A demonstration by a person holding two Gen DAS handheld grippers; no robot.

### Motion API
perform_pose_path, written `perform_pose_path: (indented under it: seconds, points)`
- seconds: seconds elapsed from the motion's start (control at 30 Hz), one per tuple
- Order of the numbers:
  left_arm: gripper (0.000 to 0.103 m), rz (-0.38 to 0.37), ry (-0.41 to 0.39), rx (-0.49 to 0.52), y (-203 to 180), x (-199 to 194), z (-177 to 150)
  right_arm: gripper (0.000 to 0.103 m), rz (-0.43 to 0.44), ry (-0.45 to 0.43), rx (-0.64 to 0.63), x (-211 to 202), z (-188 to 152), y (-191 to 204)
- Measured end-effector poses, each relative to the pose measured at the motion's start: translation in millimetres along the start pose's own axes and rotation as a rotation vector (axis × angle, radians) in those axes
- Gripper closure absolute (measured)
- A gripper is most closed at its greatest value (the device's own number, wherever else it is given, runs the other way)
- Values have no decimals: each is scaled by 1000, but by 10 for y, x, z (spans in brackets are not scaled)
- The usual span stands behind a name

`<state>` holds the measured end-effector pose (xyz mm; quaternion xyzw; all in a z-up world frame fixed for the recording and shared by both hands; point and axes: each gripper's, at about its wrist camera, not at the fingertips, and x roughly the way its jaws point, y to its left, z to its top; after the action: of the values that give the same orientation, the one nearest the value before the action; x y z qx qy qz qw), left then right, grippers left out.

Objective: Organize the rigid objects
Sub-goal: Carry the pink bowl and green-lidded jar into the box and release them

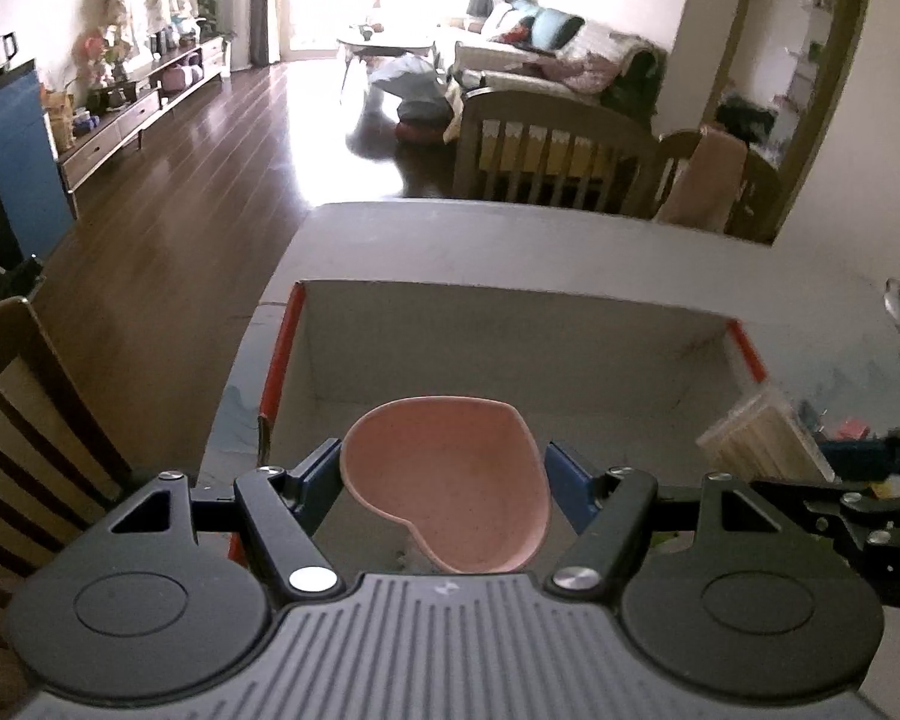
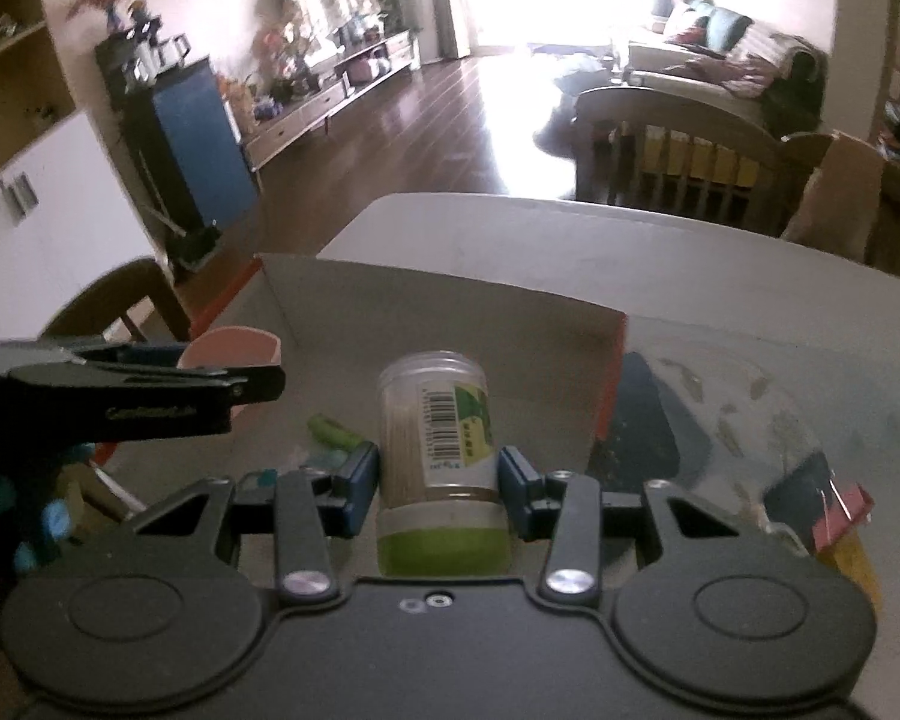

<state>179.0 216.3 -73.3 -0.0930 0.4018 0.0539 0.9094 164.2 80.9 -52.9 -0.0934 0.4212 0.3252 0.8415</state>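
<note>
Over the box (image 1: 510, 354) on the table (image 1: 570, 240), both grippers are holding things. On the left side, the left gripper (image 1: 444, 480) is squeezing a pink dish (image 1: 450, 480) shaped like a heart. The blue pads (image 1: 318, 480) are pressing on its two sides, so the dish is hanging in the air above the open box. It is looking hard and smooth, maybe plastic or clay, I cannot tell which. It is probably light. Its sides are curving, so it could be slipping out if the squeeze gets loose. If it is clay, it could be chipping when it drops, so it is wanting a gentle set-down. The wide middle, where the pads are sitting now, is looking like the best place to hold it.

On the right side, the right gripper (image 2: 438, 480) is closing on a jar (image 2: 435, 456) full of toothpicks. The jar is clear, with a green cap (image 2: 441, 552) pointing back at the camera and a label with a bar code. The pads are touching its round sides near the cap end. The jar is also hanging over the box. It is looking stiff and light, but round and shiny, so it could be rolling or sliding between the pads. Holding it across the middle of its body is seeming safest.

Down in the box, a small green thing (image 2: 333, 432) is lying just left of the jar. The jar should be going down beside it, not on it.
</note>
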Motion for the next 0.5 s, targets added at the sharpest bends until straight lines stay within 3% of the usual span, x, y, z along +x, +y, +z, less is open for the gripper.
perform_pose_path:
  seconds: [0.5]
  points:
    - [30, 56, 105, 111, -48, 533, -22, 60, -9, 107, -93, 532, -47, 234]
